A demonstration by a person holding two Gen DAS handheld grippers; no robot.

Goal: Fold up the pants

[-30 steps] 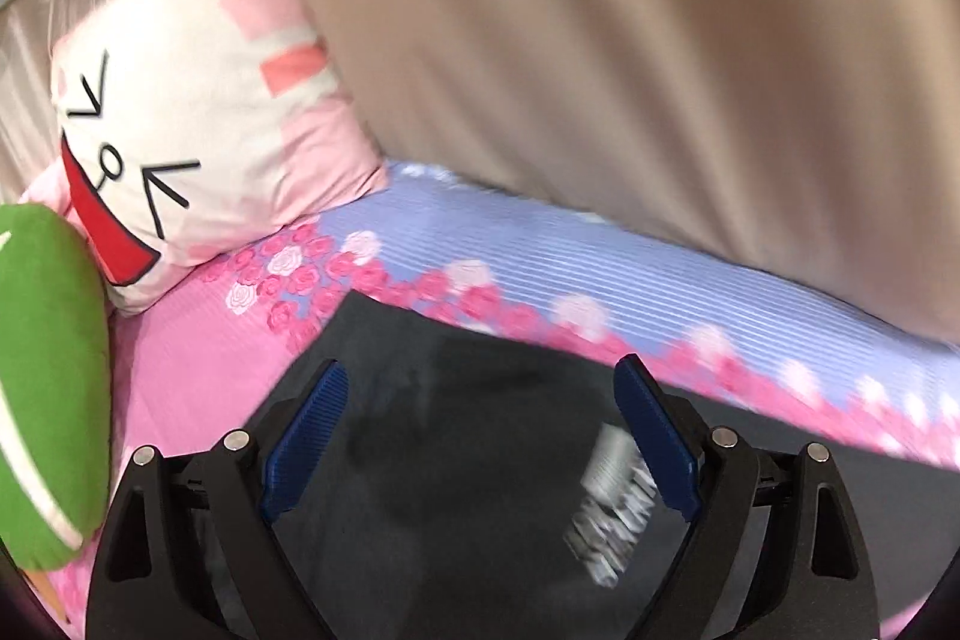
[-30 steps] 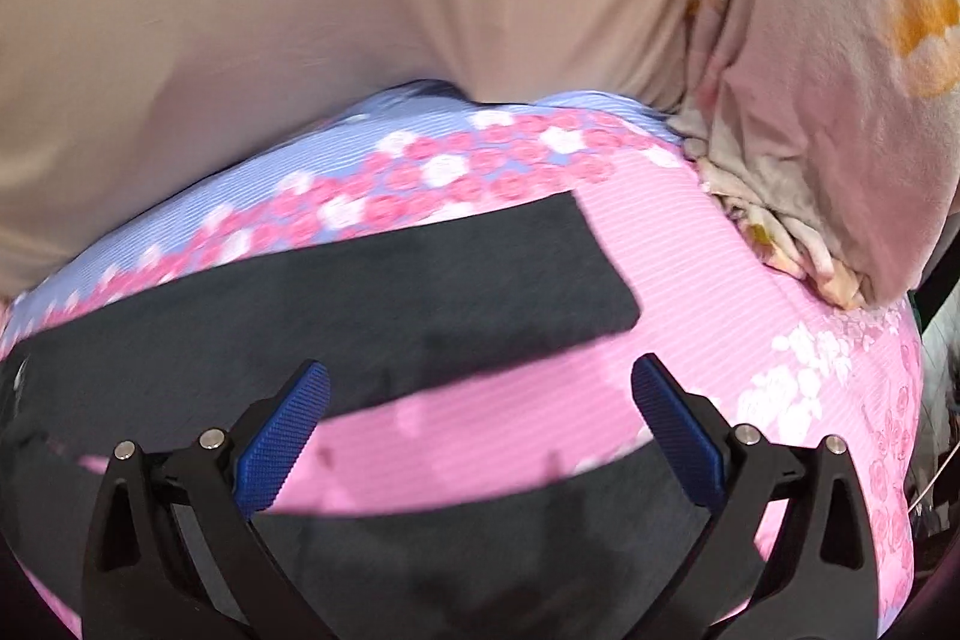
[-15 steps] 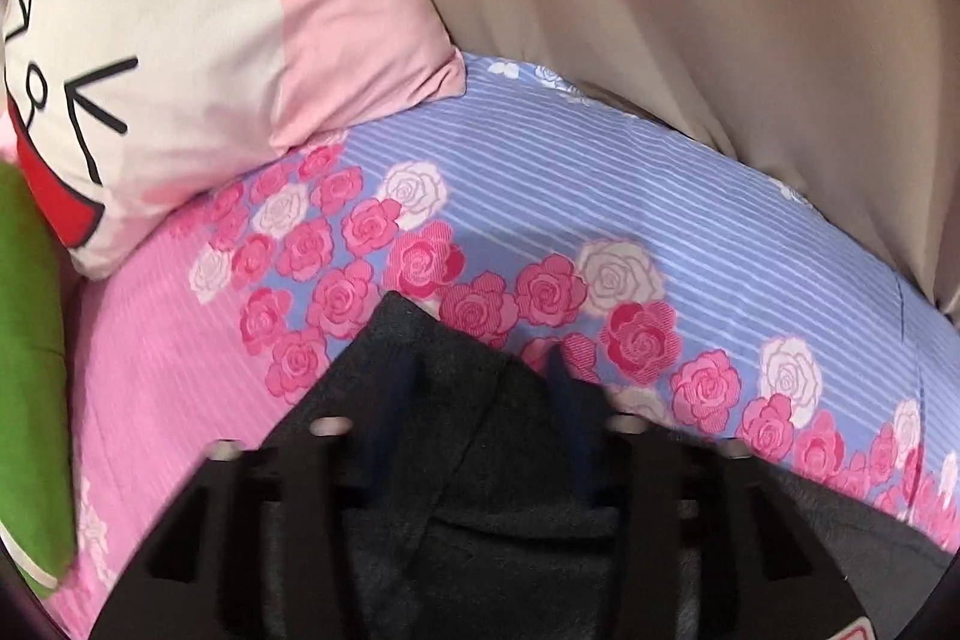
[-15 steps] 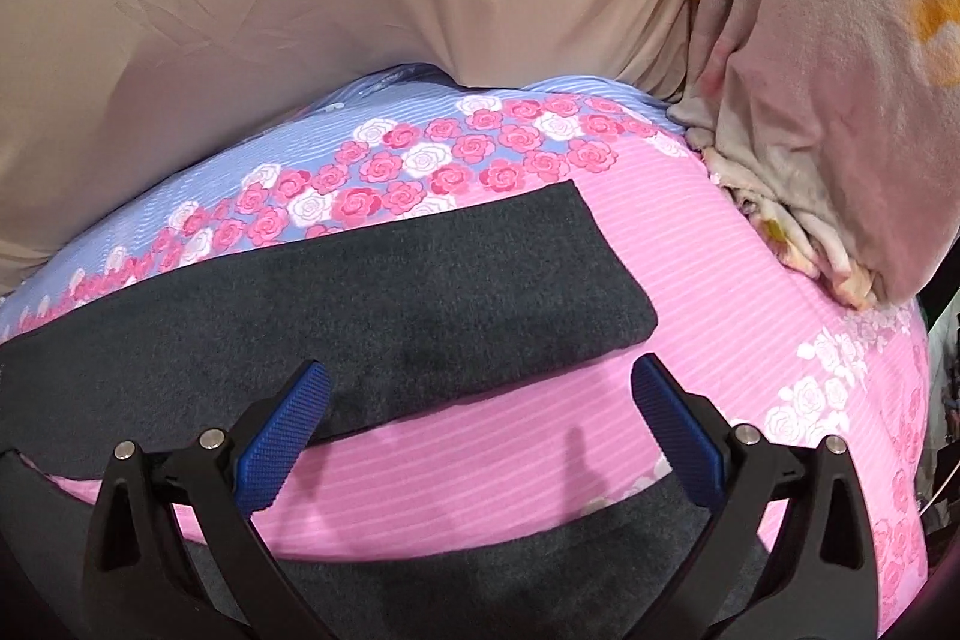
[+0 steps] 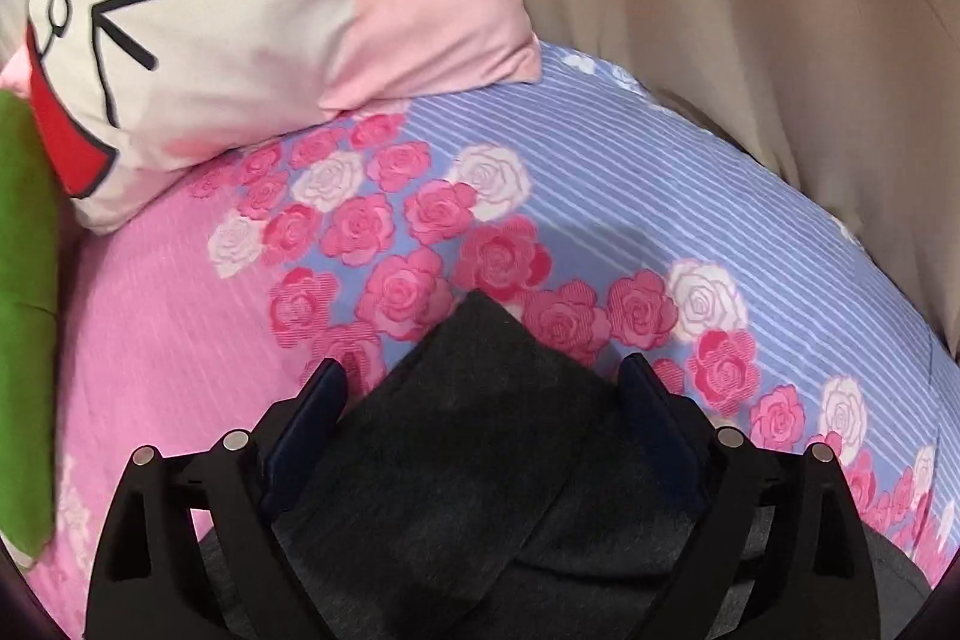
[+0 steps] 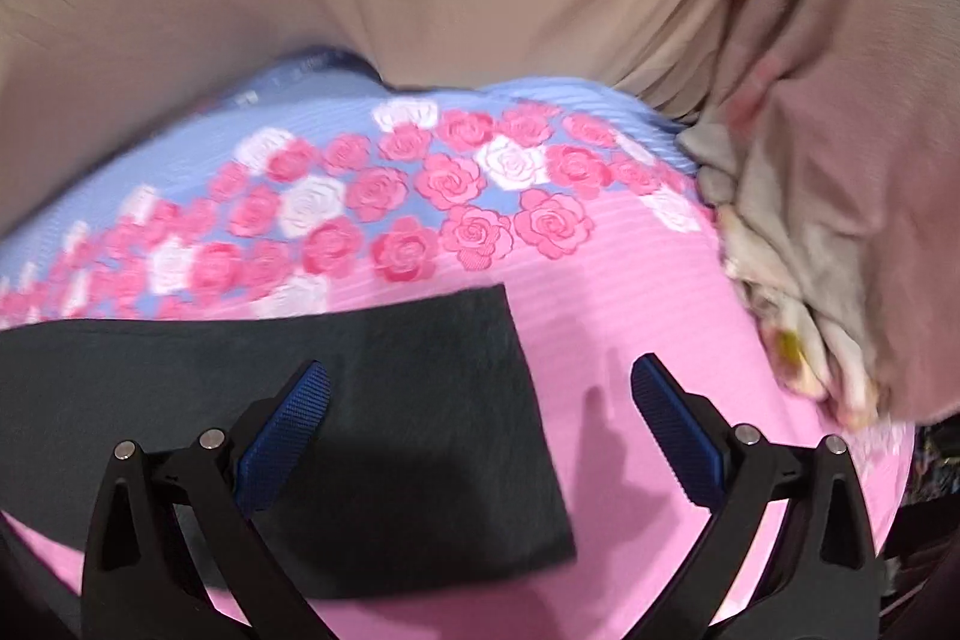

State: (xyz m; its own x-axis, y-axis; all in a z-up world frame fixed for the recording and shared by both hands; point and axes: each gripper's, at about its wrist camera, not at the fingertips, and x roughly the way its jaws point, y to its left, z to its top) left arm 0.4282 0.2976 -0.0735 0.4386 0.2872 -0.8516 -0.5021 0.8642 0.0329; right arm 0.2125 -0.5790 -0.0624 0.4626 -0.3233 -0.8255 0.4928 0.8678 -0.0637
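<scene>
Dark grey pants lie on a pink and blue rose-print bed sheet. In the left wrist view a folded corner of the pants points away from me between the blue fingers. My left gripper is opening, its jaws wide around that corner, with the pads off the cloth. In the right wrist view the square end of a pant leg lies flat on the pink sheet. My right gripper hovers open over that end, its left finger above the cloth and its right finger above bare sheet.
A white and pink cartoon-face pillow and a green cushion lie to the left. Beige cloth hangs along the far side of the bed. A crumpled pale blanket is heaped at the right.
My left gripper came down to the pants corner, shut on it, and has spread wide again. My right gripper moved in over the leg end, which now lies between its fingers.
</scene>
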